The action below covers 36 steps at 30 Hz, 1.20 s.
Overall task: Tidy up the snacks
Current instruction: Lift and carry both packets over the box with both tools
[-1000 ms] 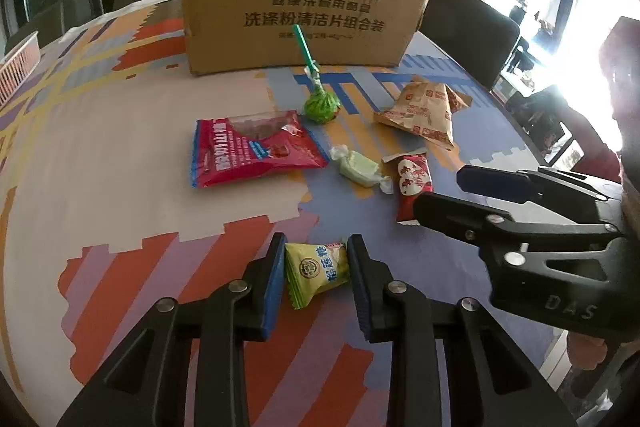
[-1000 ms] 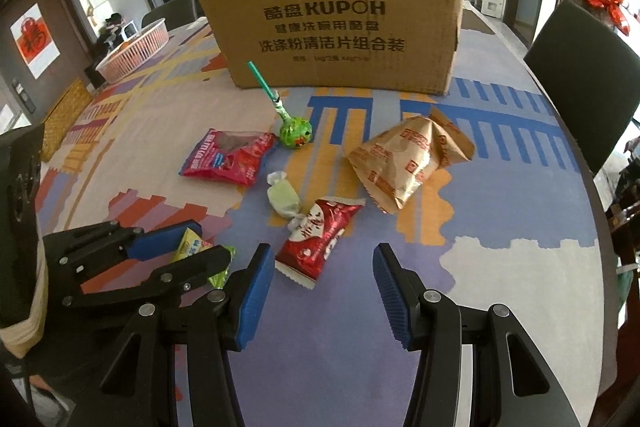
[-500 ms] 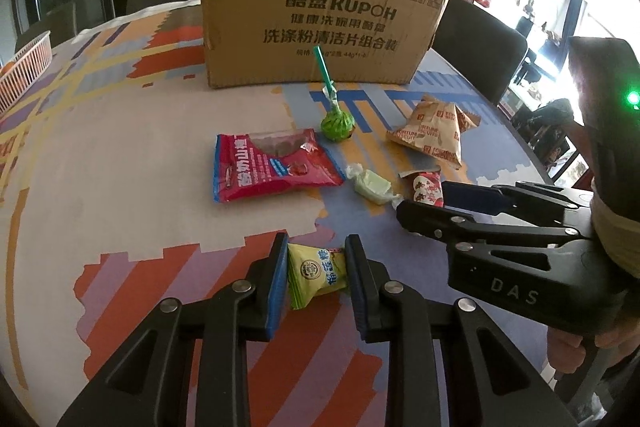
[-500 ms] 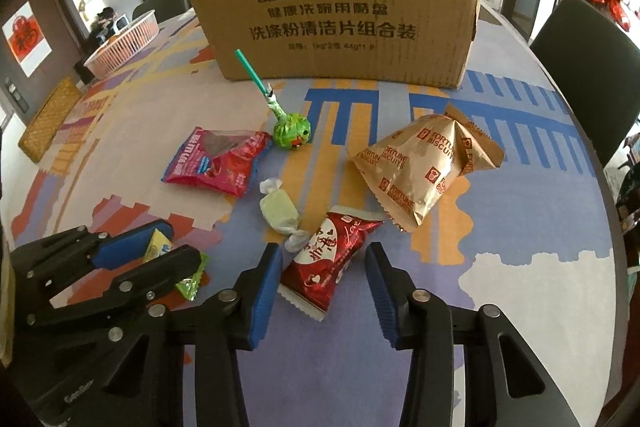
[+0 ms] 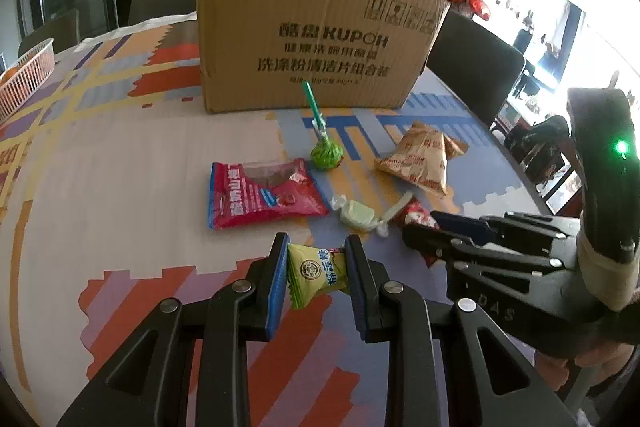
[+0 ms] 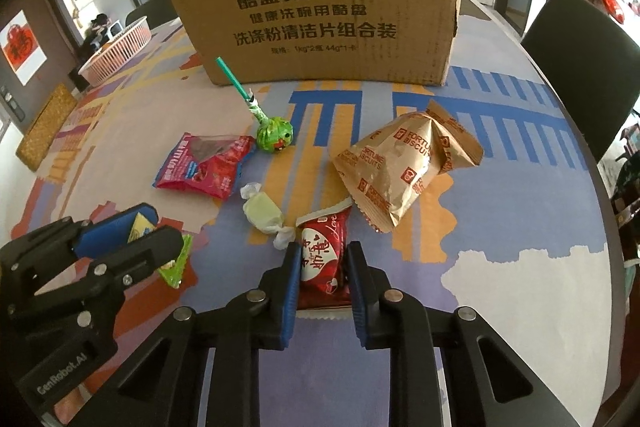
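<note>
Tabletop: patterned cloth, carries everything; one.
Cardboard box: one, upright at the far side; the landmark for all that follows. Its inside is not visible, so whether any snack is in it I cannot tell.
Gold biscuit bag: one, lying in front of the box's right half, untouched.
Red-and-blue packet: one, lying flat in front of the box's left half, untouched.
Green lollipop: one, nearest the box front, its stick pointing back toward the box.
Pale wrapped candy: one, farther out from the box than the lollipop, between the two packets.
Red snack packet: one, farthest from the box on the right side, between the pads of the right hand-held gripper, which is drawn in narrow and pinching it on both sides.
Yellow-green candy packet: one, farthest from the box on the left side, gripped by the left hand-held gripper, closed narrow against it.
Snack count: six in view.
Progress: early by my judgement; two snacks are gripped but not yet at the box, four lie loose.
Remaining: likely carry both to the box, then collect the other four.
</note>
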Tool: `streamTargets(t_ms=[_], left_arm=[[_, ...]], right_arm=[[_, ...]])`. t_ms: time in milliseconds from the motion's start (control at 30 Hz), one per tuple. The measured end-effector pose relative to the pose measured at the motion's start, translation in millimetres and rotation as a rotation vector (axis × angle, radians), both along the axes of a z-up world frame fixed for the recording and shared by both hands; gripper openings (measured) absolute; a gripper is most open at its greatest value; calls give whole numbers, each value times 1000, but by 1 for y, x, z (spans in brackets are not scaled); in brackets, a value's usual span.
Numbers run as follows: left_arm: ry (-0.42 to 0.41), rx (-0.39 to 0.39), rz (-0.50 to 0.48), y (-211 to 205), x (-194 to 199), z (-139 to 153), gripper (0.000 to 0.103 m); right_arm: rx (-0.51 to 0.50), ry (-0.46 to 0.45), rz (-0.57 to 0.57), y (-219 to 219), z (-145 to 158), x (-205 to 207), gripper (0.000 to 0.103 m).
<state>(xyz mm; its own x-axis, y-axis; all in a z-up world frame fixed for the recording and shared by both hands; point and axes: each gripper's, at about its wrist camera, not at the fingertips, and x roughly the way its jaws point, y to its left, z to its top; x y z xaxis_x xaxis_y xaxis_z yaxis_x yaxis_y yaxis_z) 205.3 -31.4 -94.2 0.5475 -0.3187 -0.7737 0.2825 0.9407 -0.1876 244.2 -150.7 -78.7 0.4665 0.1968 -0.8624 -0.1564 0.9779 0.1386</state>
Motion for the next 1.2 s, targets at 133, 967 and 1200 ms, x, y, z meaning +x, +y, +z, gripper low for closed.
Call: streamTargets(t_ms=[133, 967, 1200], left_arm=[[-11, -9, 8, 0, 0, 6, 28], [-139, -33, 31, -6, 9, 66, 28], [-216, -17, 38, -9, 27, 97, 28]], right_arm=[[13, -17, 4, -2, 8, -6, 23], [44, -214, 1, -9, 79, -10, 22], [63, -299, -25, -16, 112, 6, 22]])
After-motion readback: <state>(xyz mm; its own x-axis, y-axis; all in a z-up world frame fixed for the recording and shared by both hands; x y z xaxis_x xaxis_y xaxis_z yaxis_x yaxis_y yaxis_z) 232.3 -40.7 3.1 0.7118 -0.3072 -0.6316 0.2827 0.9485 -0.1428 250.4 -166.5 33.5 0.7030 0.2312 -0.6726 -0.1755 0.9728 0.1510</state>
